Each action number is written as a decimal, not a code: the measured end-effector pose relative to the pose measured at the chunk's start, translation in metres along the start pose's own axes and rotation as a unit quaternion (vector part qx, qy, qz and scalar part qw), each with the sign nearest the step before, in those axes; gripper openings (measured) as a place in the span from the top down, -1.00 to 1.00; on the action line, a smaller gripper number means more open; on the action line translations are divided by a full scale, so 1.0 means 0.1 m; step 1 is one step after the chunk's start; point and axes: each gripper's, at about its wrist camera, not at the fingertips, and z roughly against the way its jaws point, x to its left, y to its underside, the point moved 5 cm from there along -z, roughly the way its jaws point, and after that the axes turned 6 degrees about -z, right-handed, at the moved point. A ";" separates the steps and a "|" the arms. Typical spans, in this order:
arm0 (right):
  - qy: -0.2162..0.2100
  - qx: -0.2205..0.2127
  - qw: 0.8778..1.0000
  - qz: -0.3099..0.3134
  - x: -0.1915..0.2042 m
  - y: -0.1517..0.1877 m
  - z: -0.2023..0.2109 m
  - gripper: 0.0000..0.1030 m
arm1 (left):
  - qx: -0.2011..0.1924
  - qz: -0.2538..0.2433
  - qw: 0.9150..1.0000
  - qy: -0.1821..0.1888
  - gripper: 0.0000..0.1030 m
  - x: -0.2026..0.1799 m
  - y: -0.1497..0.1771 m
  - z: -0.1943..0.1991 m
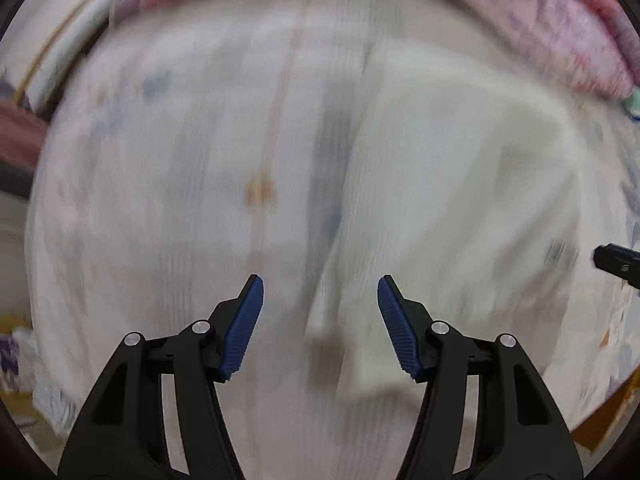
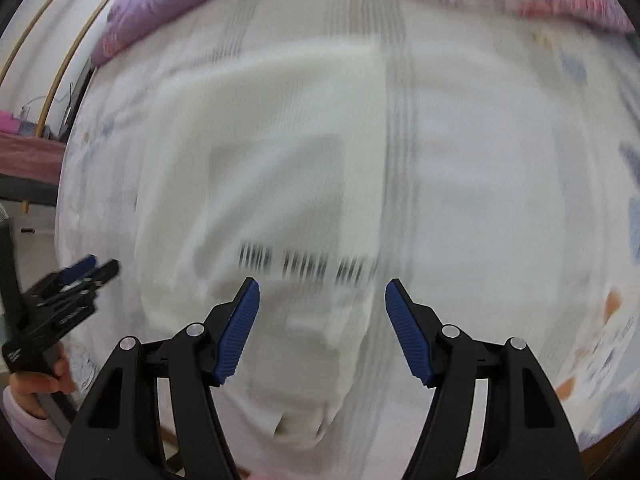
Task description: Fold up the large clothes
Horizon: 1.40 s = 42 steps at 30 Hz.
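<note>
A cream garment lies spread flat on a bed, blurred in both views, with a line of black lettering just ahead of my right gripper. That gripper hovers over the garment, pointing steeply down, open, with nothing between its blue pads. In the left wrist view the garment fills the right half, and one folded corner lies below my left gripper, which is also open and holds nothing. The left gripper shows at the left edge of the right wrist view, held by a hand.
The bed has a white sheet with small faded prints. A purple and pink quilt is bunched along the far side. The bed's edge and the floor are at the left. My right gripper's tip shows at the right edge.
</note>
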 end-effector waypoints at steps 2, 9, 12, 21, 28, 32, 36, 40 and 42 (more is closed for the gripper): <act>-0.006 -0.022 1.000 -0.002 -0.01 -0.27 0.03 -0.20 | -0.044 0.003 0.999 0.026 -0.17 -0.10 -0.31 0.04; -0.027 -0.044 0.998 -0.020 0.01 -1.09 -0.24 0.10 | -0.032 0.007 0.997 0.066 0.37 -0.30 -1.24 -0.83; 0.009 -0.010 1.000 -0.027 -0.06 -1.29 -0.68 0.09 | -0.014 0.036 0.996 0.076 0.34 -0.29 -1.38 -1.22; 0.003 0.001 0.997 -0.075 -0.19 -1.12 -0.67 -0.01 | -0.029 0.001 0.999 0.036 0.19 -0.17 -1.38 -0.79; -0.031 0.025 0.996 -0.083 -0.26 -0.14 -0.33 -0.25 | 0.080 0.072 0.989 0.104 -0.30 0.19 0.10 -0.52; -0.043 0.066 0.992 -0.098 -0.22 0.22 -0.44 -0.25 | 0.146 0.175 0.958 0.172 -0.23 0.19 0.80 -0.80; -0.033 0.074 0.991 -0.108 -0.16 0.39 -0.46 -0.26 | 0.107 0.256 0.934 0.223 0.74 0.28 0.92 -0.83; -0.046 0.046 0.995 -0.080 -0.01 0.40 -0.23 0.06 | 0.033 0.251 0.946 0.202 0.80 0.42 0.85 -0.30; -0.052 0.039 0.997 -0.049 0.08 0.44 -0.13 0.36 | 0.022 0.283 0.934 0.215 0.88 0.52 0.87 -0.14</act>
